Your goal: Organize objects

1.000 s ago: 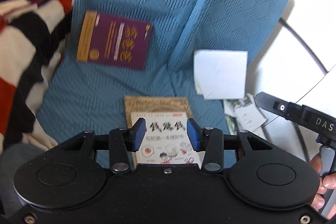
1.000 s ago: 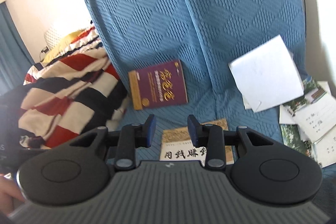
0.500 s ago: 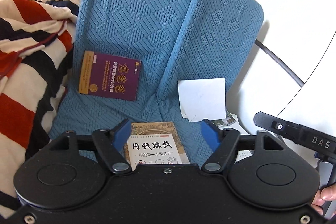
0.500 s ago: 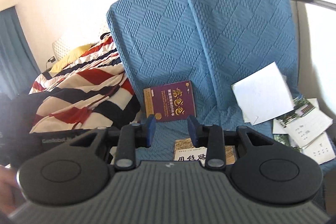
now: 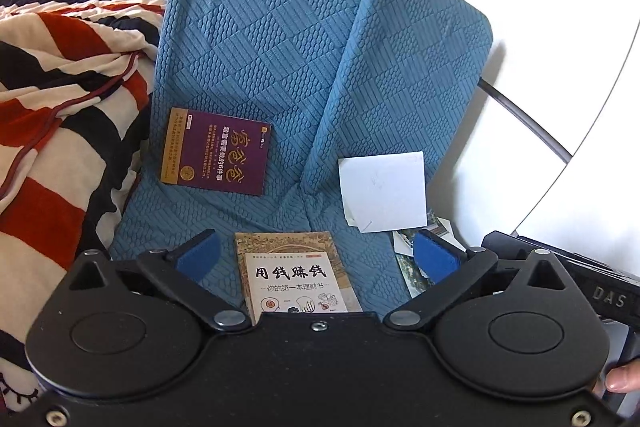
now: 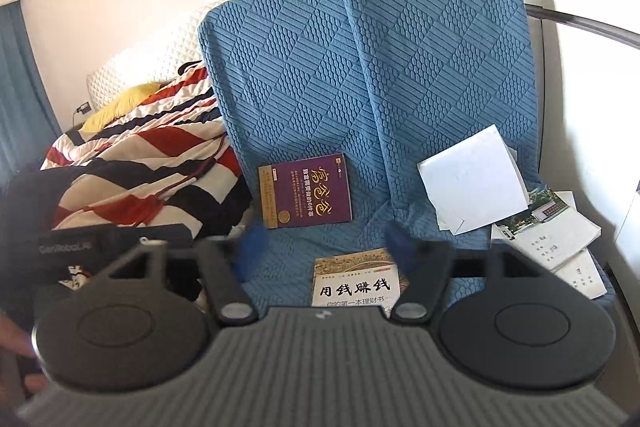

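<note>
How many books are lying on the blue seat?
2. The purple book leans where the seat meets the backrest; the white-covered book lies flat at the front. The papers on the right may hide more.

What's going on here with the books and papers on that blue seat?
A person holds a gripper in each hand over a blue seat to tidy it. Both the left gripper and the right gripper have just been opening and hold nothing. A white book lies flat at the front, a purple book leans against the backrest, and a white sheet rests atop loose papers at the side. A striped blanket lies beside the seat.
</note>
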The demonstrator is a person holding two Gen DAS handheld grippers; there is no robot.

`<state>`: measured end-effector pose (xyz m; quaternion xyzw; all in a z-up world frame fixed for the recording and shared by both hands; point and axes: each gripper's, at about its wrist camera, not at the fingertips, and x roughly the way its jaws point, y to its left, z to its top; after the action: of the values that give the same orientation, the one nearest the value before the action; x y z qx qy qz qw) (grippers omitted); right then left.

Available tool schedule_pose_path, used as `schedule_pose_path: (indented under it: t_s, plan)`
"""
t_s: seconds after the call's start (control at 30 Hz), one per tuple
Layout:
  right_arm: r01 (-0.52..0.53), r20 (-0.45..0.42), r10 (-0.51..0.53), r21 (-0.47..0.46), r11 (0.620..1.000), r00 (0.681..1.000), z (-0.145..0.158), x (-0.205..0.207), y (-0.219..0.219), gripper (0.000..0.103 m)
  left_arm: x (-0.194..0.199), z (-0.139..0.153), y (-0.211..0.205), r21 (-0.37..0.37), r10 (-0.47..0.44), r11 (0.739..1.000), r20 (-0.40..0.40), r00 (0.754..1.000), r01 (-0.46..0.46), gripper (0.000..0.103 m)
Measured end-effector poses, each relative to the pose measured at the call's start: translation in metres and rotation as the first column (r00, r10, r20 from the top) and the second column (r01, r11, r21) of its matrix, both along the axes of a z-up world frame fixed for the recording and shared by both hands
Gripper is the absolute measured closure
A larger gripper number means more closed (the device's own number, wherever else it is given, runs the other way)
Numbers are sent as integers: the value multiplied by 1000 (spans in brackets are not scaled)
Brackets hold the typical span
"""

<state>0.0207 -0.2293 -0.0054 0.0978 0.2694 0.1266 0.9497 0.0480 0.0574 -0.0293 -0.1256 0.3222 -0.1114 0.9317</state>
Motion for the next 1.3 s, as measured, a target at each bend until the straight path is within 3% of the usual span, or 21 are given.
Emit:
schedule_pose_path:
  t_s: [0.2,0.73,1.3]
  plan:
    - [-1,-17,1,-23,1000,1000,-10,3,-1,17,3,-7,3,-21,38,999,-5,999,-38,0]
    - [-13,-37,11,-36,999,999,-38,25,-5,17,23,-20,5,27,55,998,22,998,-55,0]
    - [-30,-63,27,-55,998,998,-92,64,-11,17,69,-72,-3,45,-8,999,3,1000,8,0]
